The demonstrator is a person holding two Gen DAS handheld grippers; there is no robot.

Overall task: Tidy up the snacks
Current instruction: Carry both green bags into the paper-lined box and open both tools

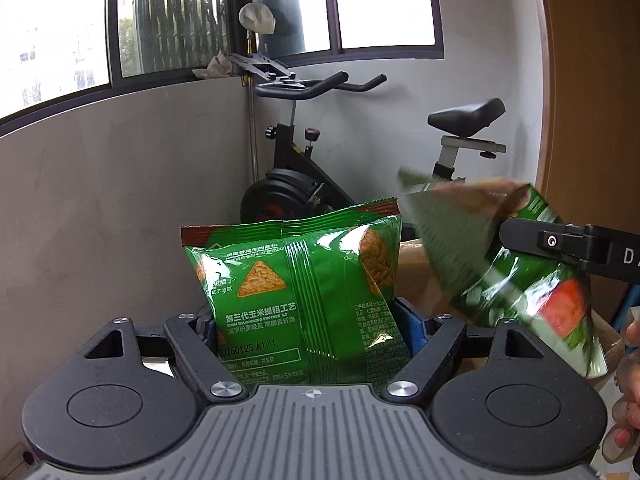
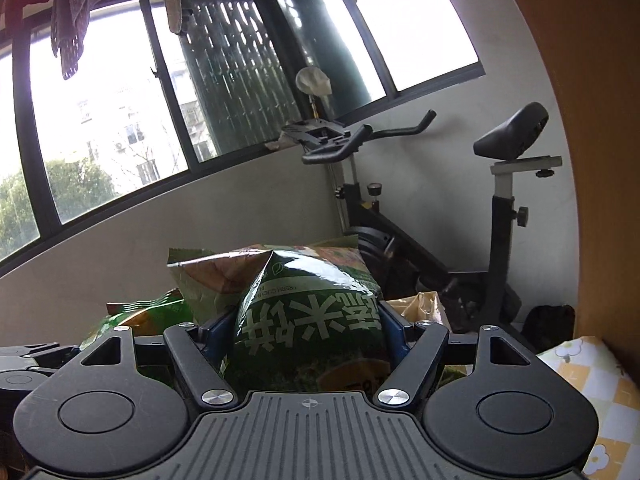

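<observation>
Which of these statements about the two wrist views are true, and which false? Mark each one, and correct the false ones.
1. The left gripper holds a bright green corn chip bag. True.
2. The right gripper is empty. False: a dark green snack bag is clamped between its fingers.
3. An exercise bike stands by the wall under the windows. True.
4. The bike's seat is red. False: it is black.

dark green bag (image 1: pixel 520 280) motion-blurred, hand (image 1: pixel 628 392) cut off
</observation>
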